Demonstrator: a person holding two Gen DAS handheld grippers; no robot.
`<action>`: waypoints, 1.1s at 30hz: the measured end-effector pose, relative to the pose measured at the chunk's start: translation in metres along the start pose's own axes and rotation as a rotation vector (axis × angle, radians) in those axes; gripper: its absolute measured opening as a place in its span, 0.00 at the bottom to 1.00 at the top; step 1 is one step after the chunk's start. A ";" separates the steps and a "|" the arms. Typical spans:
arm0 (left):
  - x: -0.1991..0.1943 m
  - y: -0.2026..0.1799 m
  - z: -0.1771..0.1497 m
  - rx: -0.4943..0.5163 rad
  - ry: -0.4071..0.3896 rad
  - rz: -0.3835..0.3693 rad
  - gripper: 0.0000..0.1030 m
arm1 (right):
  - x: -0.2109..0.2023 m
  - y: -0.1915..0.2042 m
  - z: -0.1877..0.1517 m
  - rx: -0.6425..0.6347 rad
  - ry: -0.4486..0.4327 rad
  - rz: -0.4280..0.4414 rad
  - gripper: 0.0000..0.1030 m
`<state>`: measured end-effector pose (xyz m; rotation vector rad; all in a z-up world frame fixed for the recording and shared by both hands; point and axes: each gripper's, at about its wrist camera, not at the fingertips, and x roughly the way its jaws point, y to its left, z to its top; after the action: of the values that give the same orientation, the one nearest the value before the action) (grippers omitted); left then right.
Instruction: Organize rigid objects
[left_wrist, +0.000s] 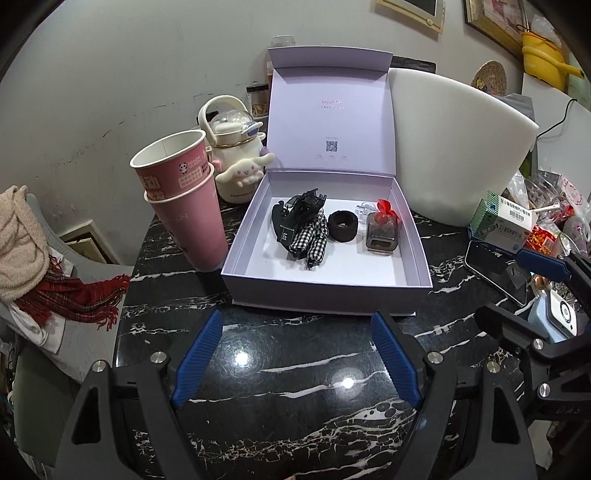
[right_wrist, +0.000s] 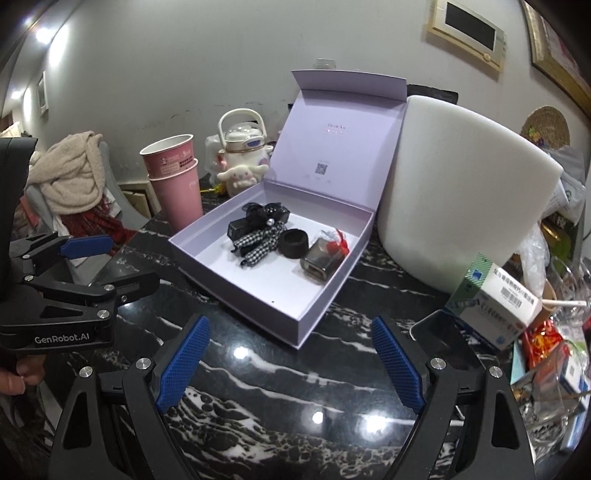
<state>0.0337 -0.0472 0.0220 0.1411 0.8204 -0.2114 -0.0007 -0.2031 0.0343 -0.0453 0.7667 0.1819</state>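
Both claws hover over the black marble counter (left_wrist: 295, 369), each with jaws spread apart and holding nothing. Left claw (left_wrist: 295, 354) faces the front wall of the lavender gift box (left_wrist: 325, 291); right claw (right_wrist: 291, 358) faces the box's near corner from the right side. Each claw shows in the other's view, left claw at left edge (right_wrist: 88, 266), right claw at right edge (left_wrist: 532, 288).

Box sits open, lid (left_wrist: 328, 122) standing upright at the back. Inside, toward the rear: black hair claw clip (left_wrist: 299, 210) lying on a checkered bow clip (left_wrist: 312, 240), black ring-shaped band (left_wrist: 342, 225) just right of them, then a dark square glass bottle (left_wrist: 380, 230) with a red ribbon (left_wrist: 386, 208) on top. Front half of the box floor is bare.

2 stacked pink paper cups (left_wrist: 184, 199) stand just left of the box. White teapot (left_wrist: 232, 129) and a plush dog (left_wrist: 245, 171) behind them. White foam board (left_wrist: 454, 147) leans right of the box. Phone (left_wrist: 495, 269) and medicine carton (left_wrist: 506, 221) lie far right.
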 end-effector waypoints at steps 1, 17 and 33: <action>0.000 0.000 0.000 0.001 0.001 -0.001 0.80 | 0.000 0.000 0.000 0.000 -0.001 -0.001 0.87; 0.001 -0.004 0.002 0.020 0.003 -0.011 0.80 | 0.003 -0.003 0.003 -0.008 0.000 -0.007 0.87; 0.003 -0.006 0.002 0.033 0.008 -0.020 0.80 | 0.007 -0.004 0.003 -0.010 0.005 -0.008 0.87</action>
<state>0.0363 -0.0536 0.0210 0.1652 0.8267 -0.2431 0.0063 -0.2054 0.0316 -0.0583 0.7705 0.1777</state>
